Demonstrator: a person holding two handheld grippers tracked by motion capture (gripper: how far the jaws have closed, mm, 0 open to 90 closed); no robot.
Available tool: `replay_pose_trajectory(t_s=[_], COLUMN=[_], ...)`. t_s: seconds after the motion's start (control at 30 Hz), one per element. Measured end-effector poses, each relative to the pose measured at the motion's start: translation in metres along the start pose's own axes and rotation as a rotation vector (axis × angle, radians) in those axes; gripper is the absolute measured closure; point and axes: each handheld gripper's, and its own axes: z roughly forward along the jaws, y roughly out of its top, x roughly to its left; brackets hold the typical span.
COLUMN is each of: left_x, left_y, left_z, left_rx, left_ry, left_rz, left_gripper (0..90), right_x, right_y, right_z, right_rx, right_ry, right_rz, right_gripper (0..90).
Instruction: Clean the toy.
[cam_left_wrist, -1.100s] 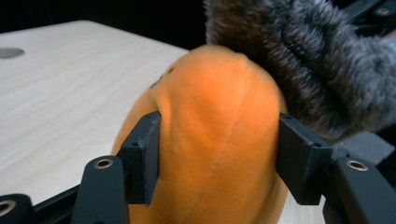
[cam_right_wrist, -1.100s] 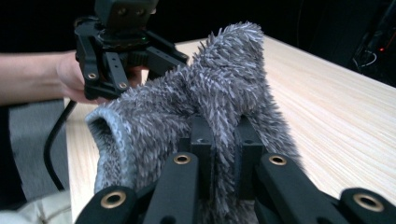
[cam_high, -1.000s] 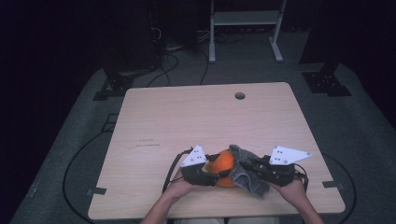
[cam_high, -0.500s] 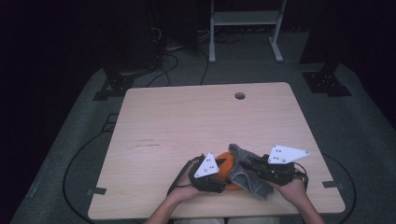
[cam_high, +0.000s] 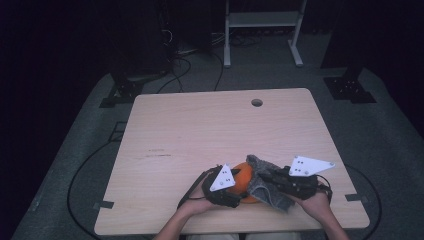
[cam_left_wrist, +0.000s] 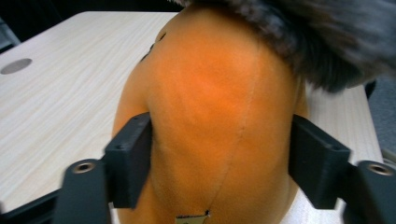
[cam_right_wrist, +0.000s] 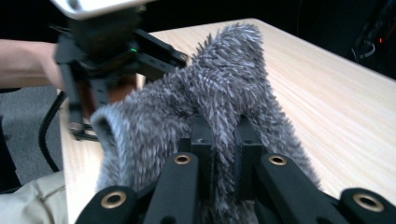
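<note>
Squeezing the orange plush between wide-set jaws, the left gripper sits near the tabletop's front edge; the right gripper pinches the grey furry cloth alongside. Bare wood stretches toward the far edge.

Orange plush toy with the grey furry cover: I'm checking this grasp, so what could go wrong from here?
The left hand-held gripper squeezes the orange plush toy on its rounded sides, so it might slip out. The right hand-held gripper pinches only a fold of the grey furry cover; pulling may free the fur. Both sit near the table edge.
</note>
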Motion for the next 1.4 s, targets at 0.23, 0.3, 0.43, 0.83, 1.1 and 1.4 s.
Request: replay_pose_trajectory(t_s=[0.23,0.3,0.43,0.83,1.1,1.4], left_x=[0.002,0.002,0.001,-0.005,0.000,0.013], left_y=[-0.002,-0.002,-0.002,-0.003,-0.003,-0.007], left_z=[-0.002,-0.002,-0.001,0.000,-0.001,-0.003], left_rx=[-0.013,-0.010,-0.015,-0.013,-0.026,-0.054], left_ry=[-0.016,-0.020,-0.024,-0.026,-0.028,-0.021], left_rz=[-0.011,-0.002,0.000,0.043,0.004,-0.124], left_gripper=[35.7,35.9,35.8,35.7,35.4,35.5], right_x=[-0.009,-0.014,-0.027,-0.028,-0.035,-0.037], right_y=[-0.002,-0.006,-0.017,-0.014,-0.020,-0.030], right_z=[0.007,0.005,-0.003,0.002,-0.015,-0.009], right_rx=[-0.029,-0.032,-0.012,-0.004,-0.041,0.000], right_ry=[0.029,0.013,-0.046,-0.019,-0.016,-0.019], right_rz=[0.048,0.066,0.106,0.117,0.167,0.176], right_gripper=[81.3,81.3,81.3,81.2,81.2,81.2])
